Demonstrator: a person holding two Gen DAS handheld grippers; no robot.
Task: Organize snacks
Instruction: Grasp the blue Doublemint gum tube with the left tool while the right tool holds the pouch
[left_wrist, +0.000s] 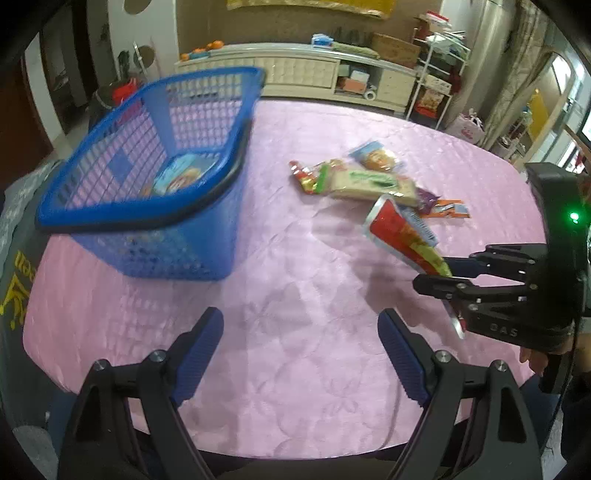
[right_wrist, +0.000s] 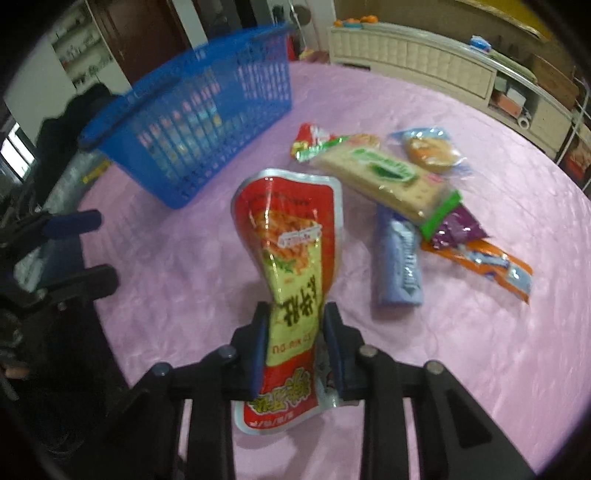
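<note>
- Pink quilted cloth is seen spread over the tabletop (left_wrist: 295, 332), with a long cream sideboard (left_wrist: 306, 70) set against the far wall behind it.
- At the left, a blue mesh basket (left_wrist: 155, 177) is stood on the tabletop; a dark handle is laid along its near rim, and one blue-wrapped snack packet (left_wrist: 181, 175) is seen inside it.
- Nearest the lens in the left wrist view, the left gripper (left_wrist: 301, 354) is held over bare cloth with its blue-padded fingers (left_wrist: 201, 354) spread wide and nothing between them.
- Right of the basket, a loose heap of snacks is left on the cloth: a red and green packet (right_wrist: 312, 142), a long cracker pack with a green label (right_wrist: 388, 177), a round biscuit in a clear blue-edged wrapper (right_wrist: 428, 147), a pale blue packet (right_wrist: 399, 266), a purple wrapper (right_wrist: 458, 227) and an orange packet (right_wrist: 487, 264).
- Several of these are overlapped by the cracker pack.
- At the right, a red and yellow pouch (right_wrist: 291, 258) is gripped by the right gripper (right_wrist: 297, 343); its fingers (right_wrist: 258, 350) are narrowed against the pouch's lower half, and the pouch is raised clear of the cloth, near the heap and well apart from the basket.
- A hand (left_wrist: 535, 360) is partly seen on the right gripper's handle.
</note>
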